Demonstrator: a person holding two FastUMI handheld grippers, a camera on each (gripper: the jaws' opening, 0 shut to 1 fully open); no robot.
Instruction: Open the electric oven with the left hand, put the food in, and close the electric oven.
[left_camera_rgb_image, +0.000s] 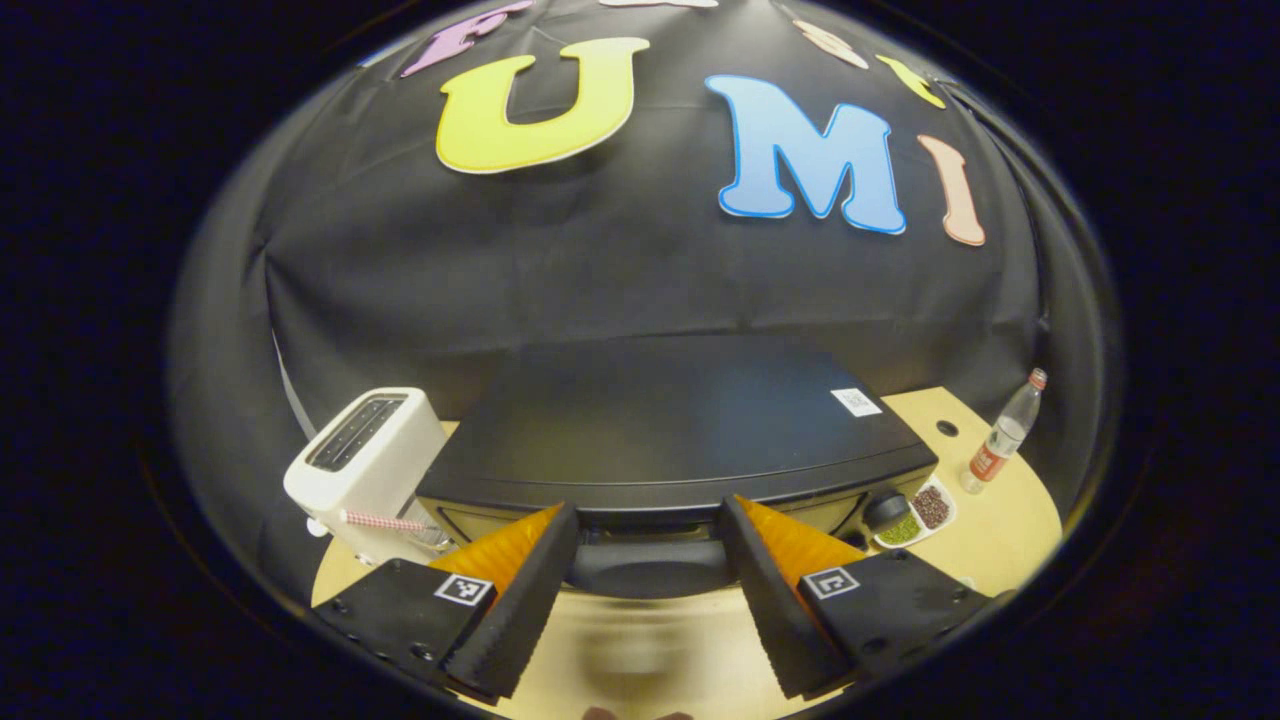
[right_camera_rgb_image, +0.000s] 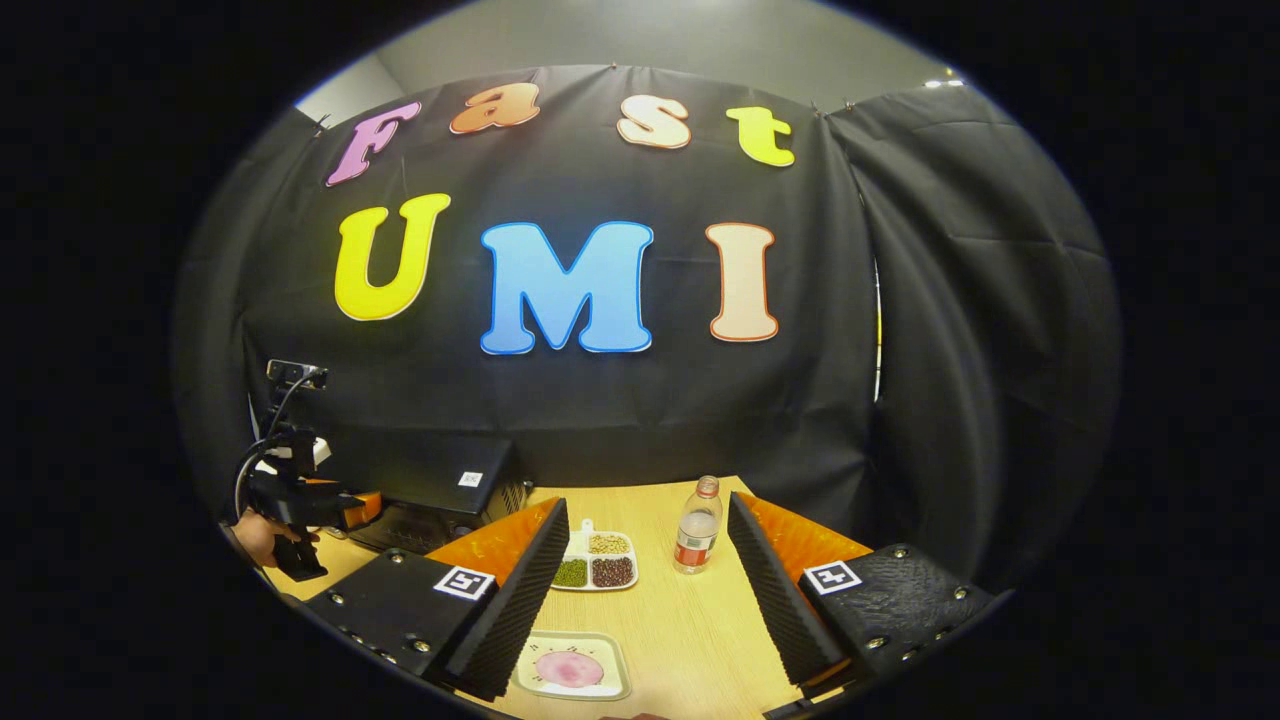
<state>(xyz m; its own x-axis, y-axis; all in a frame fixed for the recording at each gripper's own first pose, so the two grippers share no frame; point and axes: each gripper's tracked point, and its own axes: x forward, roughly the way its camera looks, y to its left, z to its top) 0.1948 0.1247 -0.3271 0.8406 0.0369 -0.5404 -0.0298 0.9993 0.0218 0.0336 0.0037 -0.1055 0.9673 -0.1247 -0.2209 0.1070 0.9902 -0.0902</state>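
Straddling oven handle (left_camera_rgb_image: 648, 566) | left hand-held gripper (left_camera_rgb_image: 648, 545) open, level

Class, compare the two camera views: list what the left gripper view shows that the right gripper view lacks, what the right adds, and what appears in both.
Left gripper view alone: a white toaster beside the oven, and the oven's door handle lying between the open left gripper.

Right gripper view alone: a plate of pink food on the table below the open right gripper, plus a hand holding the other gripper at the oven.

Both: the black oven, the divided dish of beans, the bottle and the wooden table.
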